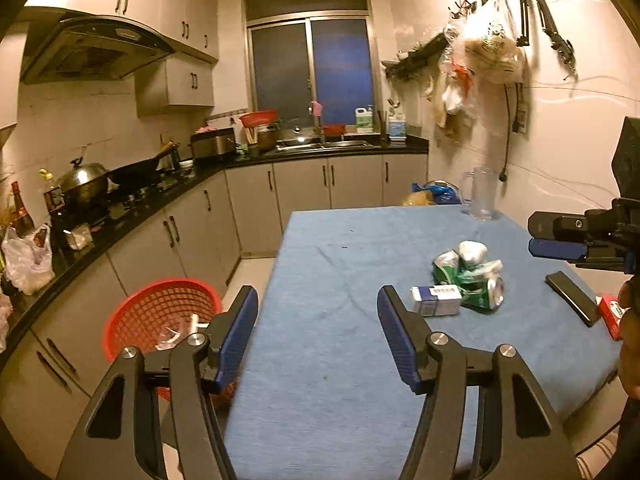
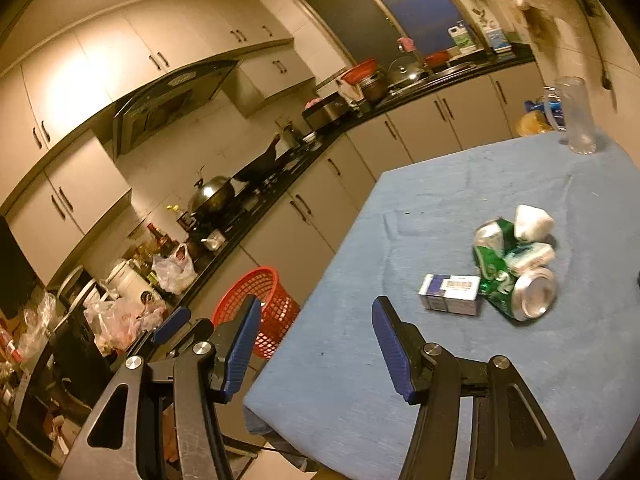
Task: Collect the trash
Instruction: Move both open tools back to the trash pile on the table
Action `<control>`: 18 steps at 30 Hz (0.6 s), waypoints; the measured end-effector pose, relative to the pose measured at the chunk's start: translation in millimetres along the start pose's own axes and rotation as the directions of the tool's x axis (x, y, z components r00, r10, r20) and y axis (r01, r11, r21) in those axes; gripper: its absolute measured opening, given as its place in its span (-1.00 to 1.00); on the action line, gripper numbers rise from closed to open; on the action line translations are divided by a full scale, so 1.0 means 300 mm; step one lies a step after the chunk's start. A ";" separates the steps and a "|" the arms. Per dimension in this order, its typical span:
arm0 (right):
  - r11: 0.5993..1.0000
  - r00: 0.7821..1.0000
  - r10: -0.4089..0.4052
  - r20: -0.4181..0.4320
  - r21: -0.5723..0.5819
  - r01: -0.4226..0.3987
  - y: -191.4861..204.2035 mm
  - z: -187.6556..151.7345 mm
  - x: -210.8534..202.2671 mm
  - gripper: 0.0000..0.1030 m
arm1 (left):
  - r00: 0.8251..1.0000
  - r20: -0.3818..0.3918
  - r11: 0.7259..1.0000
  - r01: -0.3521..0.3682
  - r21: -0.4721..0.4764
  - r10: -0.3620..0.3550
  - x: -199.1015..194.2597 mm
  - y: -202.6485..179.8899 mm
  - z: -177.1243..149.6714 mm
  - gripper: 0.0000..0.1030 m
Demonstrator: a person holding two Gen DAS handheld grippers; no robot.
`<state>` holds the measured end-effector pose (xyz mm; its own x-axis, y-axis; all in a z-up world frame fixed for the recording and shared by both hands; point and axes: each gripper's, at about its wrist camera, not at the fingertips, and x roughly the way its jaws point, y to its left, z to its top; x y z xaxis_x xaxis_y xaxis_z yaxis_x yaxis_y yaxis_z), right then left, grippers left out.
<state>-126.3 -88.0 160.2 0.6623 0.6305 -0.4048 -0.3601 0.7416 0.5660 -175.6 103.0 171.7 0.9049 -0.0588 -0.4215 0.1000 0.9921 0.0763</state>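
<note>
Left wrist view
Room: kitchen under warm light is showing pale cabinets, a black countertop (image 1: 132, 220) and a dark window (image 1: 312, 72).
Surface: blue-clothed table (image 1: 340, 340) is filling the lower middle.
Trash: 2 crushed green drink cans (image 1: 476, 284) are lying in a heap with a crumpled white paper wad (image 1: 472, 252) on top, on the right half of the table; a small white and blue carton (image 1: 436, 300) is touching the heap on its near left side.
Basket: red plastic mesh basket (image 1: 160, 316) is standing on the floor just beside the table's left edge, with clear wrapping inside.
Left gripper (image 1: 318, 336): its blue-padded jaws are standing spread over the table's near edge, holding nothing.
Right gripper (image 1: 560, 236): it is reaching in from the right edge; I cannot tell its jaws' spacing here.
Others: clear glass mug (image 1: 480, 196) is standing at the far right corner; a black phone (image 1: 572, 298) is lying near the right edge.

Right wrist view
Right gripper (image 2: 316, 348): its jaws are standing spread and empty over the table's near left corner (image 2: 360, 360).
Trash: cans (image 2: 516, 280), wad (image 2: 532, 222) and carton (image 2: 452, 294) are lying ahead and to the right, apart from the pads.
Basket: red basket (image 2: 272, 304) is sitting on the floor beside the table, partly behind the left finger.
</note>
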 end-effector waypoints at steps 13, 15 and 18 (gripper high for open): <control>0.983 0.991 -0.136 0.009 0.126 0.134 -0.270 -0.017 -0.079 0.21 | 0.984 -0.112 0.990 0.141 -0.007 -0.141 0.192 -0.125 0.001 0.19; 0.974 0.988 -0.155 0.000 0.166 0.153 -0.336 -0.021 -0.069 0.21 | 0.980 -0.133 0.989 0.148 -0.001 -0.147 0.232 -0.142 -0.004 0.19; 0.959 0.983 -0.184 -0.024 0.217 0.185 -0.419 -0.023 -0.041 0.21 | 0.974 -0.152 0.985 0.171 -0.006 -0.170 0.279 -0.155 -0.017 0.19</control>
<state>-93.7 -187.6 89.1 0.7016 0.4881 -0.5191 -0.0803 0.7780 0.6231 -106.6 52.4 128.1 0.8011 -0.2092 -0.5608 0.2513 0.9679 -0.0021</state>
